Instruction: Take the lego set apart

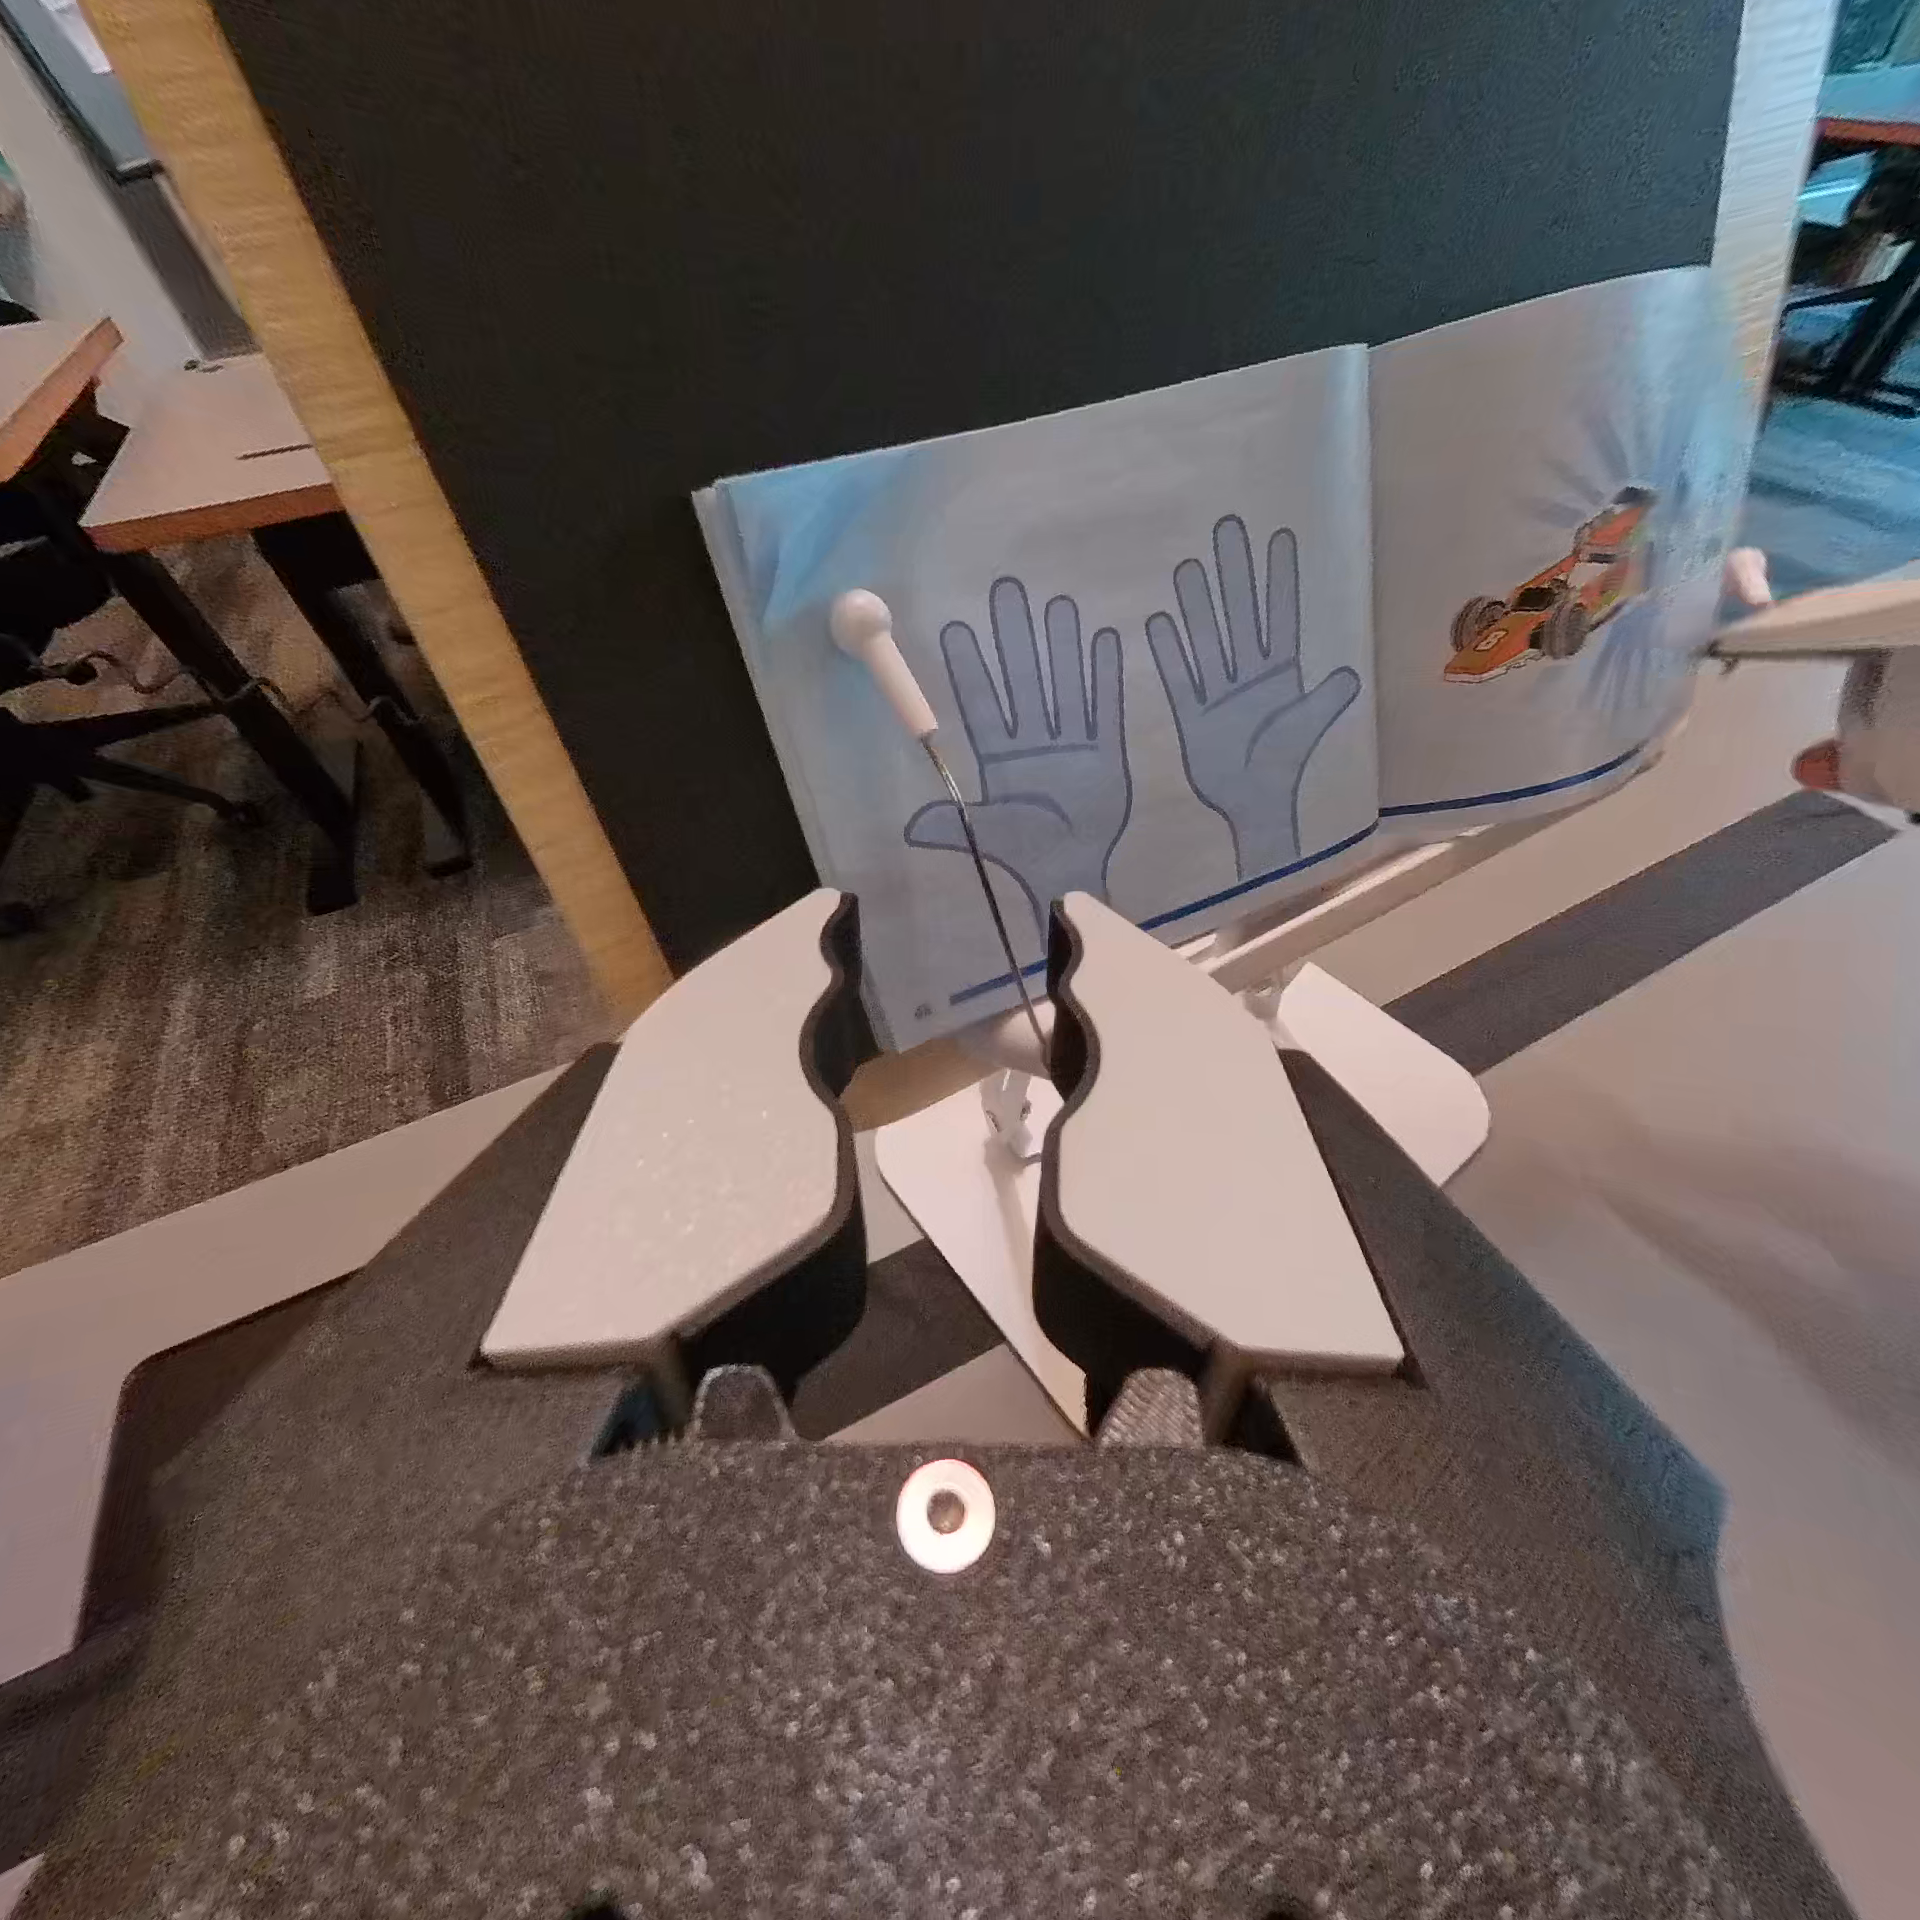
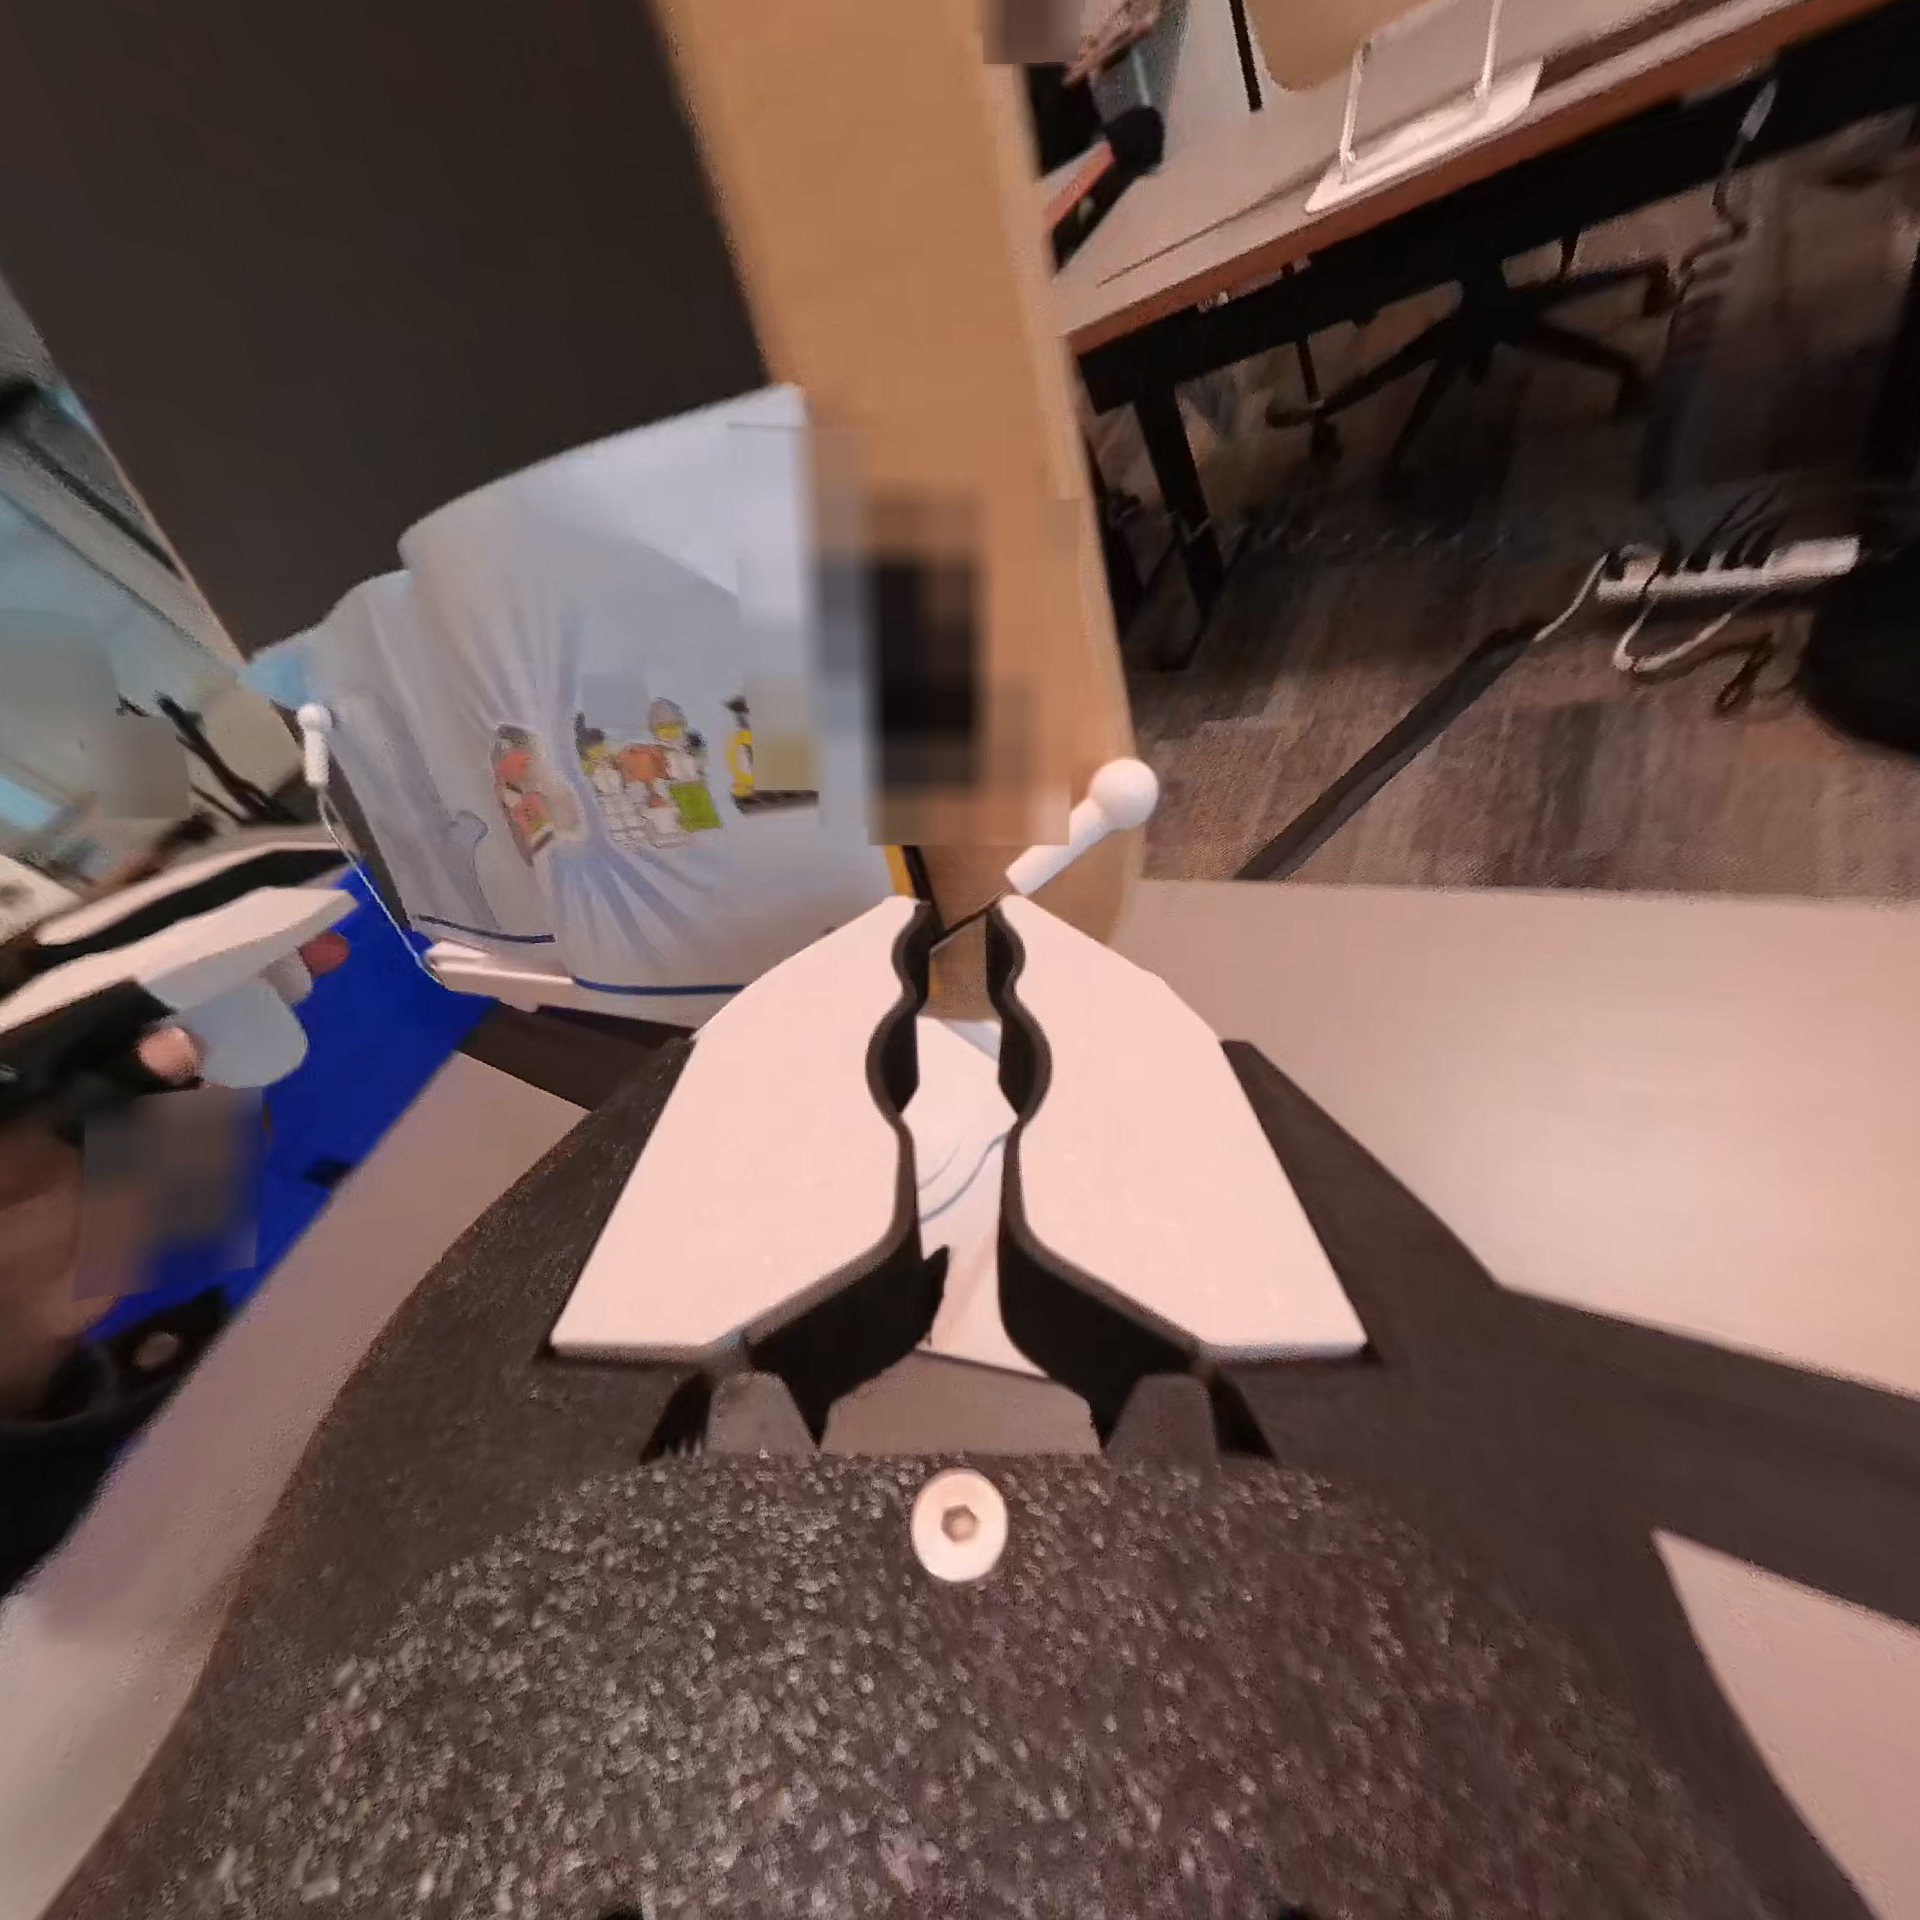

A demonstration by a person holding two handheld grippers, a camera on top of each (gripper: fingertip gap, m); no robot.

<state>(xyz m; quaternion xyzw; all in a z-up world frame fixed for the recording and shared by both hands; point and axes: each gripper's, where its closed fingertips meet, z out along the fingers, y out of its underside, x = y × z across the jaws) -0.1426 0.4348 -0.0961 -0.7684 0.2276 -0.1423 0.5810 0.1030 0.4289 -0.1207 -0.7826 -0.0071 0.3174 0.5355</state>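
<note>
No lego model shows in either view. An open instruction booklet [image 1: 1091, 675] stands on a white book stand [image 1: 1351, 1070]; its right page bulges. My left gripper [image 1: 951, 935] is open and empty, pointing at the left page, where a ball-tipped page-holder arm [image 1: 883, 655] rests. My right gripper [image 2: 954, 925] has its jaws nearly together with a narrow gap. The thin wire of the other page-holder arm [image 2: 1122, 795] crosses between its tips. The right gripper also shows in the left wrist view [image 1: 1829, 623]. The left gripper shows in the right wrist view [image 2: 177, 956]. The booklet [image 2: 623, 675] shows there too.
The stand sits on a pale table [image 1: 1662, 1195] with a dark strip, against a dark partition [image 1: 935, 208] and a wooden post [image 2: 904, 312]. A blue object [image 2: 384, 1018] lies at the left. Desks, chairs and cables stand on the carpet beyond. My right fingertips sit around 25 centimeters from my left ones.
</note>
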